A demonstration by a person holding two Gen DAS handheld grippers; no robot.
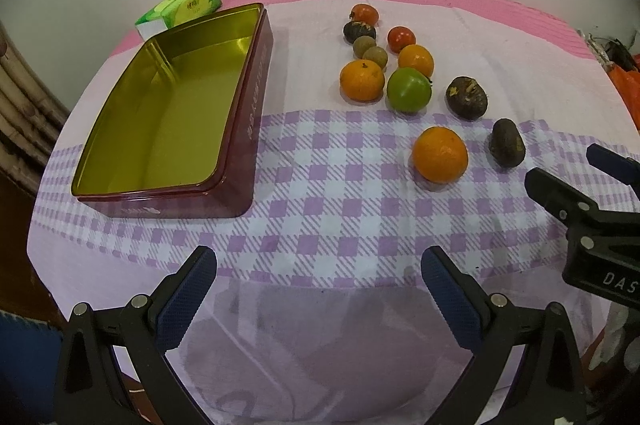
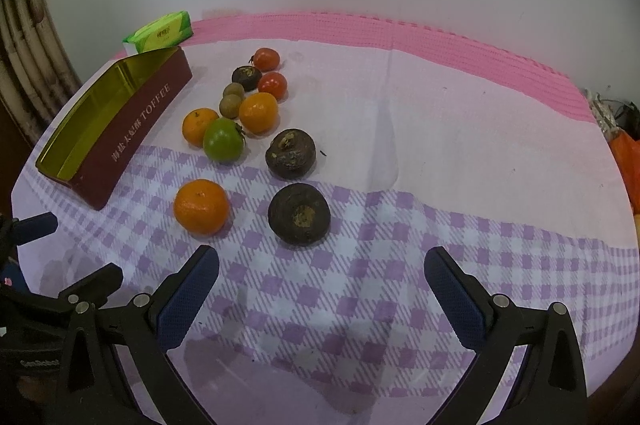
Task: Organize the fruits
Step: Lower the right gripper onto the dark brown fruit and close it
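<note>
Left gripper [image 1: 318, 289] spread wide, holding nothing, hovering over the checked cloth [image 1: 340, 225]. Right gripper [image 2: 322, 289] also spread wide, empty, just before a dark fruit [image 2: 299, 213] and an orange [image 2: 201, 207]. Other fruits clustered behind, right of the empty tin [image 1: 168, 105]. Free cloth at the near edge.

The maroon tin [image 2: 132, 133], at the left of the right wrist view, carries pale lettering along its side: small Chinese characters, then "TOFFEE". In the left wrist view, the right gripper [image 1: 576, 181] at the right edge shows white letters "DAS", cut off by the frame. Print on the green packet [image 1: 182, 7] is too small to read.
</note>
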